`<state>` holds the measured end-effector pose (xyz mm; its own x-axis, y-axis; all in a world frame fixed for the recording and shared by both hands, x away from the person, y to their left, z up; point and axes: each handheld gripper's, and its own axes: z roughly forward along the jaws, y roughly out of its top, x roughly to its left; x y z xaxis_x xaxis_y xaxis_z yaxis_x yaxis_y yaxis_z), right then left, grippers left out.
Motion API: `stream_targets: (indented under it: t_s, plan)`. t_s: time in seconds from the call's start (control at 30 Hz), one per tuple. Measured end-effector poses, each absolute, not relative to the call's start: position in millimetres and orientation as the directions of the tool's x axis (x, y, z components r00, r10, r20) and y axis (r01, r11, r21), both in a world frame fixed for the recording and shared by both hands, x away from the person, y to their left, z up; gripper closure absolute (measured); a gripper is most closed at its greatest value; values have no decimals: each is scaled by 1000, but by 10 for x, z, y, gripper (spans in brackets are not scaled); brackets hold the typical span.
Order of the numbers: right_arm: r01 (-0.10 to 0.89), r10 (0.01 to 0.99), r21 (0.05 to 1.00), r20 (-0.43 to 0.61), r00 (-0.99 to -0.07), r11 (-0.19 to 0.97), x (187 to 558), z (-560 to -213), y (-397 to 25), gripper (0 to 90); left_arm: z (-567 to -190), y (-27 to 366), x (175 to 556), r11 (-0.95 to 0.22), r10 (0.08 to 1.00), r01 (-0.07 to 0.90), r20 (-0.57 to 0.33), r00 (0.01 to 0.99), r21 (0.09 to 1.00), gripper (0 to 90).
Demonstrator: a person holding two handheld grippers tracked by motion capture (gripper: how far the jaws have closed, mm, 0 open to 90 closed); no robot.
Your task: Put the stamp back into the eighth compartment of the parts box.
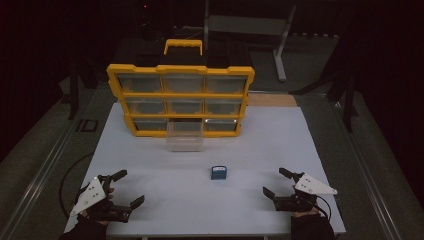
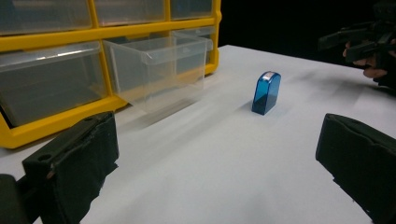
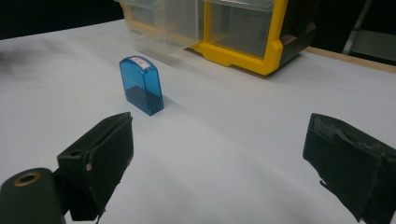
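A small blue translucent box [image 1: 218, 172] stands upright near the middle of the white table [image 1: 150, 165]; it is also the blue box [image 2: 266, 92] ahead in the left gripper view and the blue box [image 3: 141, 85] in the right gripper view. A yellow drawer organiser [image 1: 180, 97] stands at the back, with one clear drawer [image 1: 185, 137] pulled out from its bottom row; the same drawer [image 2: 156, 70] juts toward me. My left gripper [image 1: 128, 188] is open at the front left, nothing between its jaws. My right gripper [image 1: 275, 182] is open at the front right, also holding nothing.
The organiser [image 3: 243, 28] has a yellow handle [image 1: 183, 46] on top and clear drawers. A metal stand [image 1: 280, 35] and dark floor lie behind the table. The other hand's gripper [image 2: 359, 39] shows at the far right of the left gripper view.
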<state>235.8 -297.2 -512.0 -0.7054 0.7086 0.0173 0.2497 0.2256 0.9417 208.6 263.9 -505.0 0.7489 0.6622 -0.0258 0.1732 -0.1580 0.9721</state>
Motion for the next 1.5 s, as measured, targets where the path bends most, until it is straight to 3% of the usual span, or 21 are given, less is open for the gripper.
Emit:
stream_targets:
  t_s: [0.97, 1.5]
  plan:
    - [301, 661, 919, 62, -748, 254, 2377, -5110, -2935, 84, -5074, 2663, 2106, -119, 665, 187, -61, 745, 975, 1]
    - [284, 643, 916, 40, -765, 282, 2453, -4787, -2882, 79, -5071, 2676, 2110, -106, 668, 190, -71, 741, 976, 1]
